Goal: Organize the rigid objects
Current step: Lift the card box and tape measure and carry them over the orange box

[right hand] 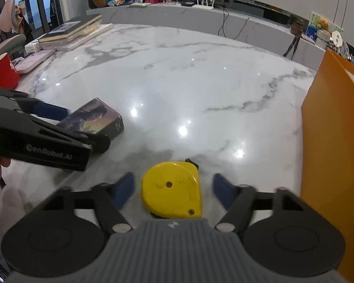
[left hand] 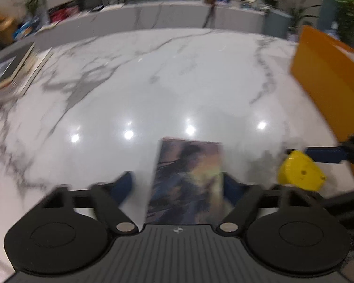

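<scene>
Nearest my right tongs the yellow tape measure lies flat between the pads, gaps showing both sides, so nothing is gripped. My left tongs straddle the picture box: one pad near its edge, the other clearly apart. Both point steeply down at the marble table. Closing off-centre could skid either across the glossy top

Box left of tape measure on table.

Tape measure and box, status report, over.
Left tongs open around picture box. Right tongs open around yellow tape measure, not gripping. Orange bin right, path clear.
</scene>
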Demonstrator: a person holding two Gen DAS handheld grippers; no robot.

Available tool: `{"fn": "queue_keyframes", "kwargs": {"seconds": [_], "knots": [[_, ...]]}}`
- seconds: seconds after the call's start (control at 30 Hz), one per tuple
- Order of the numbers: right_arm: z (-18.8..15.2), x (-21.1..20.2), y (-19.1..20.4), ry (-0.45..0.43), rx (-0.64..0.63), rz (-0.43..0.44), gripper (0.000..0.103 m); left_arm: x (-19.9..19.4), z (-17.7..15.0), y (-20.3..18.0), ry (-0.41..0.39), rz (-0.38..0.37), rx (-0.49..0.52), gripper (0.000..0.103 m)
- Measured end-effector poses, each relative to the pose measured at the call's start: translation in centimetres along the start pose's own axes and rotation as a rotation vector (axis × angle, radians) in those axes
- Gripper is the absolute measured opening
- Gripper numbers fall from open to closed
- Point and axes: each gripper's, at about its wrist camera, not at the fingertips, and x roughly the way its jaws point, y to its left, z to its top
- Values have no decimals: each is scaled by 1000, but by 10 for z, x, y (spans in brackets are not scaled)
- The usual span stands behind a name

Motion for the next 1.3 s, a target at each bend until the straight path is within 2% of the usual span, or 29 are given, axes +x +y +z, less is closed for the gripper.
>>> {"fn": "queue_keyframes", "kwargs": {"seconds": [0.03,0.07,0.3,0.47,0.73,0.87,1.1,1.3], "knots": [[0,-1,1,-6,-8,4,52,-1,1,-2,-4,-3,7,66],[0,-2,2,-11,-15,5,50,-1,2,-3,1,2,6,66],[1,-3,-2,-16,0,23,50,-4,-2,-2,-9,-3,-28,65],[3,-16,-3,-55,0,17,50,-16,2,-5,-36,-4,-24,65],[19,-54,-4,-136,-24,7,50,-55,26,-19,-86,-22,1,65],[35,-80,-17,-172,9,1,50,-75,43,-28,-107,-45,2,65],[48,-122,-61,-195,46,-53,50,-104,72,-60,-155,-121,81,65],[43,-152,-103,-175,70,-96,50,-110,98,-104,-169,-256,190,65]]}}
